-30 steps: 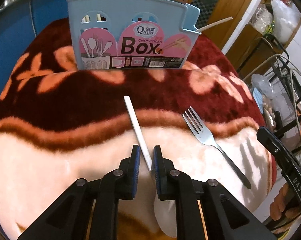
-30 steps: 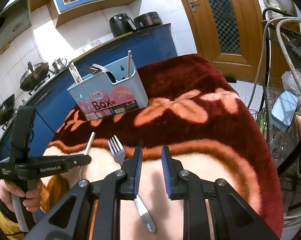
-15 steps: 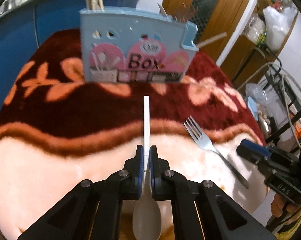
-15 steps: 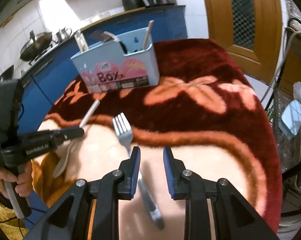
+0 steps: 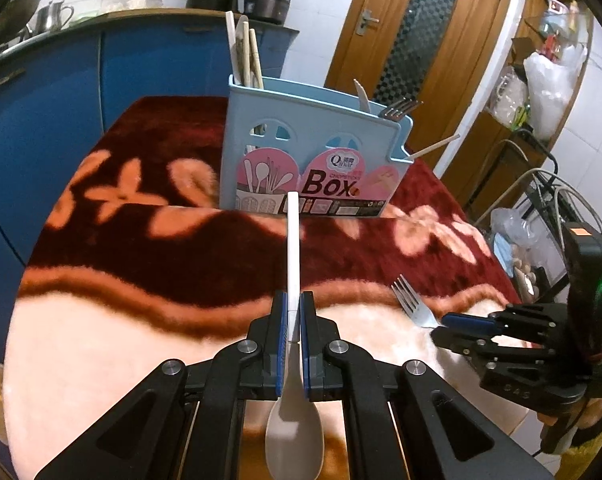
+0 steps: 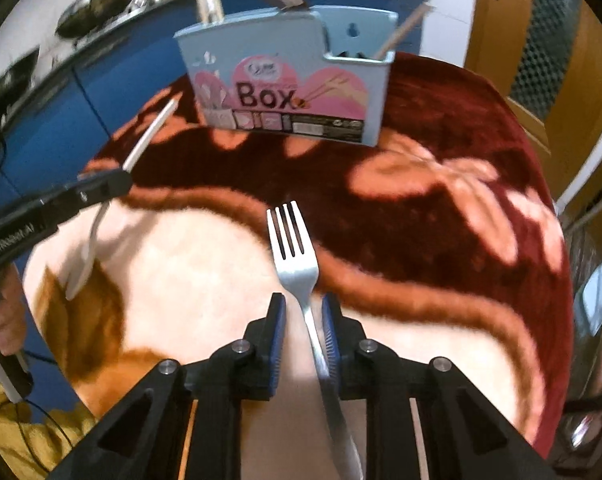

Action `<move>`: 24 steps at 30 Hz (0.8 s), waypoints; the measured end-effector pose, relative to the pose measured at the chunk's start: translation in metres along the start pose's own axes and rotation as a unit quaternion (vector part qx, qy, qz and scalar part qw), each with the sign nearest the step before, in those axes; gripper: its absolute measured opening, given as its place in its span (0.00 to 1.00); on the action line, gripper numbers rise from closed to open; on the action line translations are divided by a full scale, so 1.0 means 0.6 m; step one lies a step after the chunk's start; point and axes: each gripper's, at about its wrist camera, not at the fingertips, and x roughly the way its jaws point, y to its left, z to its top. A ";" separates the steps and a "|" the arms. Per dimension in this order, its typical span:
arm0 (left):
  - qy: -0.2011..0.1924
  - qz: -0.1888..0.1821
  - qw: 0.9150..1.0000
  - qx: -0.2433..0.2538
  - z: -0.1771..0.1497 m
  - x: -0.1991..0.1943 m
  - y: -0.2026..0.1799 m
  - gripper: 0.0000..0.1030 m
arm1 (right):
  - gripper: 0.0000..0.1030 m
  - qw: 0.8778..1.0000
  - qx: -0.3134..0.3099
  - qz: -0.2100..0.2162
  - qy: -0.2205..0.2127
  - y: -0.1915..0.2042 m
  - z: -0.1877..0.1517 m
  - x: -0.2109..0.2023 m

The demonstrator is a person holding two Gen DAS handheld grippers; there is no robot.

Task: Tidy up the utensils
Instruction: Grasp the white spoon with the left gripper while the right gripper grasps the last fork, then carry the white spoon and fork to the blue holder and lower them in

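My left gripper (image 5: 293, 300) is shut on the stem of a white spoon (image 5: 293, 240). The spoon is lifted off the cloth, its handle toward the light-blue utensil box (image 5: 313, 152) and its bowl back under the fingers. The right wrist view shows that gripper (image 6: 113, 184) holding the spoon (image 6: 141, 148) at the left. My right gripper (image 6: 303, 306) straddles the neck of a steel fork (image 6: 291, 248) that lies on the cloth, tines toward the box (image 6: 293, 80). Its jaws are closing; the fork sits near the right pad, with a gap at the left one. The left wrist view has this gripper (image 5: 453, 326) by the fork (image 5: 411, 300).
A plush red and cream flowered cloth (image 5: 141, 340) covers the table. The box holds chopsticks, a fork and other utensils. Blue cabinets (image 5: 61, 100) stand behind, a wooden door (image 5: 421, 40) at the back right, and a wire rack (image 5: 541, 208) with bags beside the table's right edge.
The left gripper closed on the spoon's stem and raised it, swinging the handle toward the box. The right gripper moved over the fork, which now lies between its narrowing fingers.
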 end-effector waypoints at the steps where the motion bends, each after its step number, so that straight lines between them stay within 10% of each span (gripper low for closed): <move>1: -0.002 -0.003 1.000 0.000 0.000 0.000 0.001 0.05 | 0.20 1.000 -0.006 0.002 0.009 0.002 0.006 0.004; 9: -0.009 -0.020 1.000 0.002 -0.002 0.001 0.002 0.05 | 0.20 0.998 -0.041 -0.001 0.047 0.010 0.040 0.028; 24: -0.060 -0.043 0.997 -0.003 0.014 -0.032 0.005 0.05 | 0.03 0.991 0.064 0.089 -0.083 -0.019 -0.014 -0.018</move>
